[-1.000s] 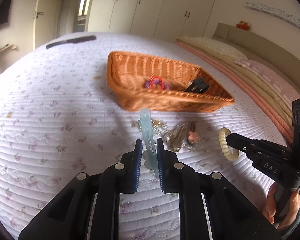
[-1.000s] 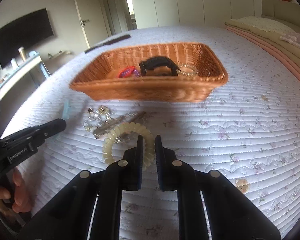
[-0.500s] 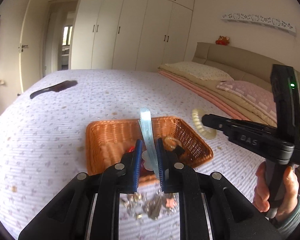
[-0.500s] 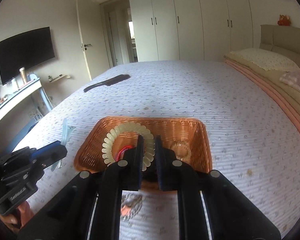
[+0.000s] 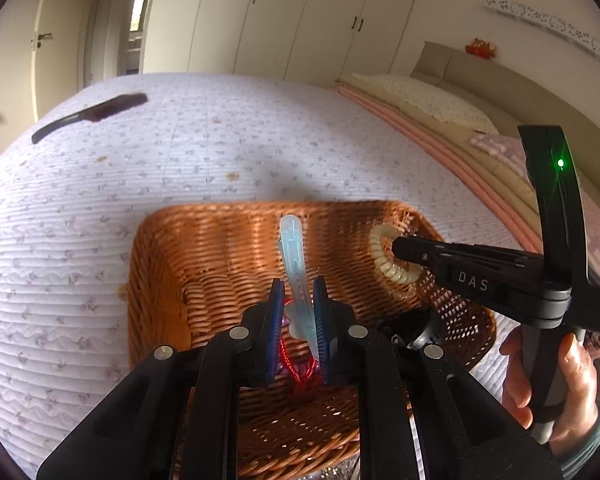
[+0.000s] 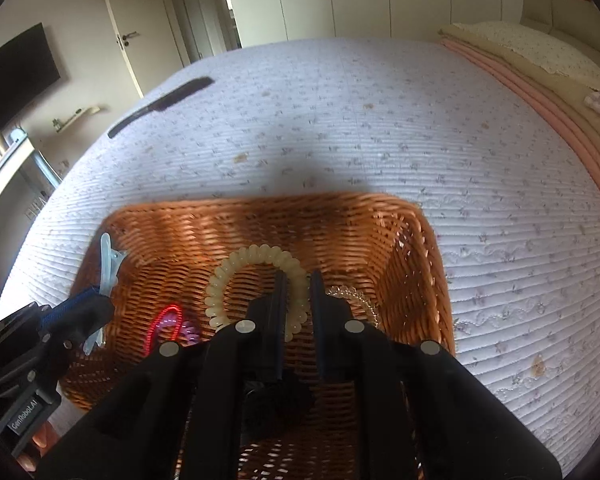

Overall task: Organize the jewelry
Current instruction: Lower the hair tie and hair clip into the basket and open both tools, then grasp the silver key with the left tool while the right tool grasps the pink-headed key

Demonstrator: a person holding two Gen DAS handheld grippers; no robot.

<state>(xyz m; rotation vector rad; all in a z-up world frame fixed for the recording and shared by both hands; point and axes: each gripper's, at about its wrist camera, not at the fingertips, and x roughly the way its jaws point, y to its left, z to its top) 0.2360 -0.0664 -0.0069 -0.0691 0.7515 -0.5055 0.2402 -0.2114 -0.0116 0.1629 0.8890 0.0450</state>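
A wicker basket [image 5: 160,264] [image 6: 416,264] lies on the bed. My left gripper [image 5: 298,312] is shut on a pale blue hair clip [image 5: 294,256] and holds it over the basket; the clip also shows in the right wrist view [image 6: 107,264]. My right gripper [image 6: 298,300] is shut on a cream spiral hair tie [image 6: 256,260], also over the basket; the tie shows in the left wrist view [image 5: 384,260]. Inside the basket lie a red and purple band [image 6: 168,322], a clear beaded bracelet [image 6: 352,296] and a dark item under my right gripper.
A black comb [image 5: 92,114] [image 6: 160,104] lies far back on the quilt. Folded pink and beige bedding and a pillow [image 5: 420,100] run along the right side. A TV [image 6: 16,76] and a shelf stand at the left.
Both grippers lifted their items off the quilt and moved forward over the basket. The loose jewelry pile in front of the basket has dropped out of view.
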